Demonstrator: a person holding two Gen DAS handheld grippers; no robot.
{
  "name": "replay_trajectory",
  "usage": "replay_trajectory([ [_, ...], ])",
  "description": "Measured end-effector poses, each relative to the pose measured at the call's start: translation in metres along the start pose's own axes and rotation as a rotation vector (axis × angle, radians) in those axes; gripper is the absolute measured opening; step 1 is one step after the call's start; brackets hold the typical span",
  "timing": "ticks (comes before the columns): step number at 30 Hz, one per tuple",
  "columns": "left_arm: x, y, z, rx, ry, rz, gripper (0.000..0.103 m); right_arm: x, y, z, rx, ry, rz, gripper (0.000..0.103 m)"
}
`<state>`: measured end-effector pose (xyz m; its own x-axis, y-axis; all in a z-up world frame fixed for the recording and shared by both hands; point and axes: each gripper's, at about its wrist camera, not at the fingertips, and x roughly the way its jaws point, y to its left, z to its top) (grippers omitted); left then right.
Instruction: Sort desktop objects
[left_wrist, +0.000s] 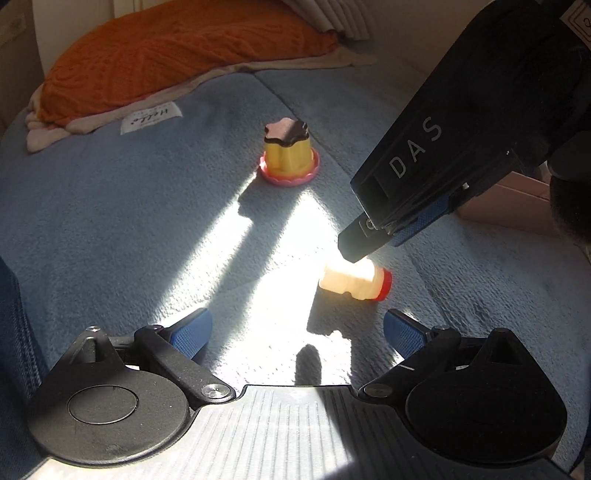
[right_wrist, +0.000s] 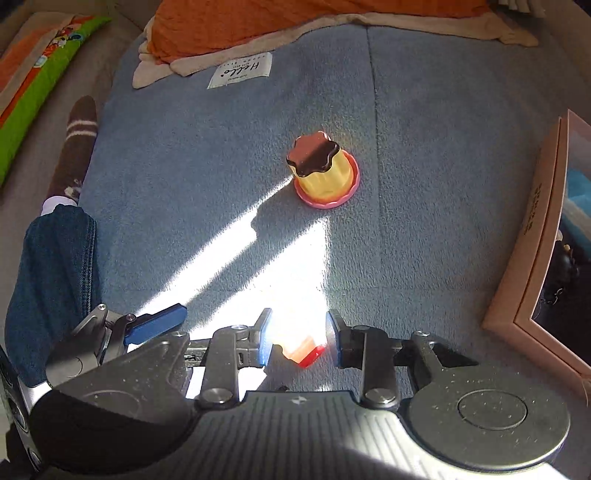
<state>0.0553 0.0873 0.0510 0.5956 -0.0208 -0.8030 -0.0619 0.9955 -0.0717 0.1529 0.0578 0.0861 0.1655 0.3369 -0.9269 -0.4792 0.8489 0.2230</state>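
1. Blue fleece blanket (right_wrist: 207, 155) covers the work surface; a strip of hard sunlight crosses it.
2. Small cream bottle (left_wrist: 349, 278) with a red cap lies on its side in the sunlit strip, cap toward the right in the left wrist view.
3. Right gripper (right_wrist: 299, 338) points steeply down over the bottle. Its blue pads stand on either side of the bottle, with a gap visible at each side in the right wrist view; no firm pressure on the bottle can be confirmed.
4. From the left wrist view, the tip of the right gripper sits at the top edge of the bottle.
5. Left gripper (left_wrist: 297, 332) is spread wide with nothing between its fingers; it is just short of the bottle.
6. Yellow toy pudding (left_wrist: 287, 153) with a brown top stands upright on a pink base, well apart from the bottle, farther up the blanket.
7. Pink box (right_wrist: 535, 236) stands at the right edge of the blanket.
8. Orange cushion (left_wrist: 177, 48) lies at the far end.
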Motion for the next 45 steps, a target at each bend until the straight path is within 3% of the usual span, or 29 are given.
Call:
replay_trajectory([
  [2, -0.002, 0.0, 0.001, -0.002, -0.009, -0.001, 0.102, -0.006, -0.004, 0.003, 0.015, -0.035, -0.005, 0.03],
  [7, 0.001, 0.005, 0.002, -0.023, 0.0, 0.017, 0.102, -0.023, -0.009, -0.013, -0.022, -0.152, -0.127, 0.034],
  [13, 0.003, 0.006, 0.002, -0.032, 0.002, 0.035, 0.102, -0.043, -0.025, -0.076, -0.03, -0.188, -0.233, 0.052],
  [18, -0.009, 0.002, 0.0, 0.004, -0.074, 0.035, 0.101, -0.067, -0.049, -0.121, 0.014, -0.245, -0.354, 0.071],
  [20, -0.015, -0.005, 0.002, 0.046, -0.101, 0.015, 0.086, -0.074, -0.062, -0.129, 0.067, -0.284, -0.364, 0.076],
  [21, -0.016, -0.012, 0.003, 0.083, -0.1, 0.015, 0.068, -0.075, -0.069, -0.129, 0.096, -0.301, -0.376, 0.076],
  [22, -0.016, -0.017, 0.003, 0.117, -0.098, 0.021, 0.057, -0.075, -0.074, -0.128, 0.121, -0.313, -0.395, 0.076],
  [27, -0.005, -0.055, 0.001, 0.312, -0.087, 0.025, 0.057, -0.071, -0.08, -0.125, 0.138, -0.328, -0.376, 0.076],
  [30, 0.004, -0.067, 0.006, 0.354, -0.087, 0.06, 0.058, -0.065, -0.076, -0.126, 0.122, -0.319, -0.376, 0.077],
  [34, 0.014, -0.07, 0.011, 0.391, -0.083, 0.081, 0.048, -0.063, -0.074, -0.127, 0.117, -0.314, -0.372, 0.079],
  [45, -0.002, 0.001, 0.027, 0.065, -0.047, 0.038, 0.049, -0.052, -0.072, -0.128, 0.102, -0.28, -0.392, 0.083],
])
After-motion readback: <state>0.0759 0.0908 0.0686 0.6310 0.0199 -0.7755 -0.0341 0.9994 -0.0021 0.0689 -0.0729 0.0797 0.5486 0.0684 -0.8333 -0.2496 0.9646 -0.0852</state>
